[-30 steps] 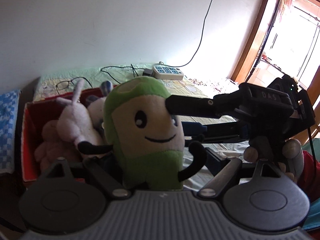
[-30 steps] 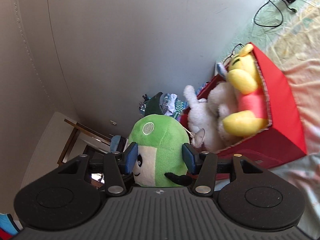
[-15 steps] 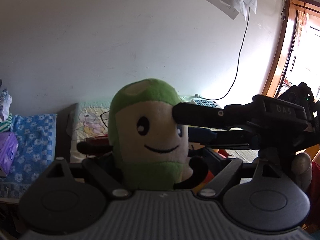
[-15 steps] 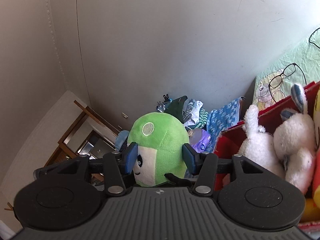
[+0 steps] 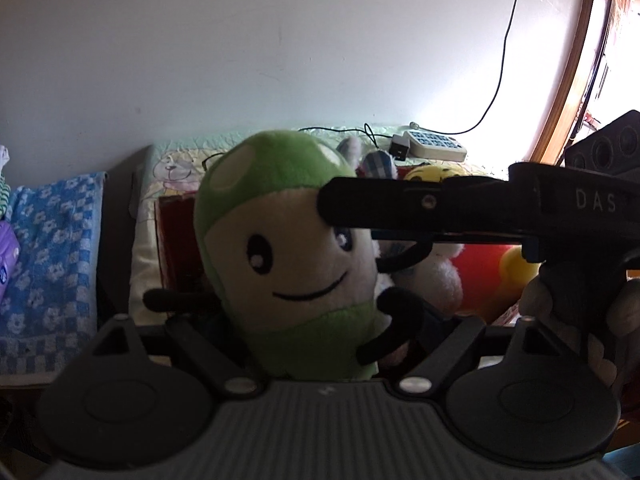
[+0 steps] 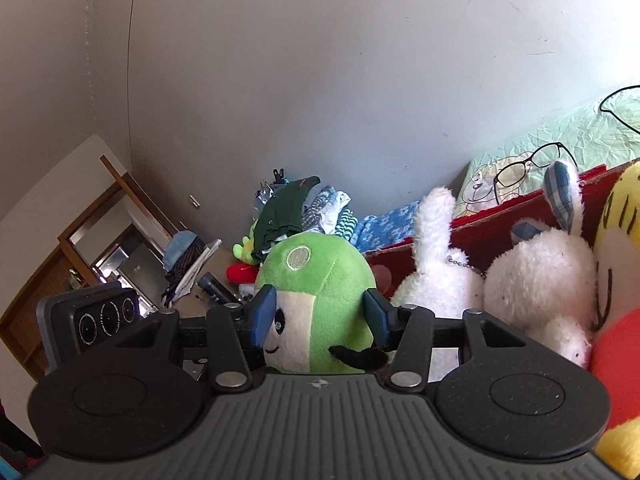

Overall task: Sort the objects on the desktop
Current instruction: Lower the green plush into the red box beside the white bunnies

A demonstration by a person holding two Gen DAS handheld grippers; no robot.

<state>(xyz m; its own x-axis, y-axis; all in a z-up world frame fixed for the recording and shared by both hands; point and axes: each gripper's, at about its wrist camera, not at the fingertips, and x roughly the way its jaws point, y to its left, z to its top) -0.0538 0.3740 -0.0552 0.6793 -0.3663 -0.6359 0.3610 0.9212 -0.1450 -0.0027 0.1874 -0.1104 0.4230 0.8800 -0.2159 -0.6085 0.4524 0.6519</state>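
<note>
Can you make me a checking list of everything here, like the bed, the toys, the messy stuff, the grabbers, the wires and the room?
Surface: bed with pale green sheet.
Job's things: green plush toy held in the air; red box holding white bunnies and a yellow bear.
Clutter: glasses on the sheet; clothes pile; blue towel.
Grippers: right gripper jaws grip the toy's head; left gripper jaws at its lower body, contact hidden.
Cables: black cable down the wall to a power strip.
Surroundings: white wall; wooden door frame.
</note>
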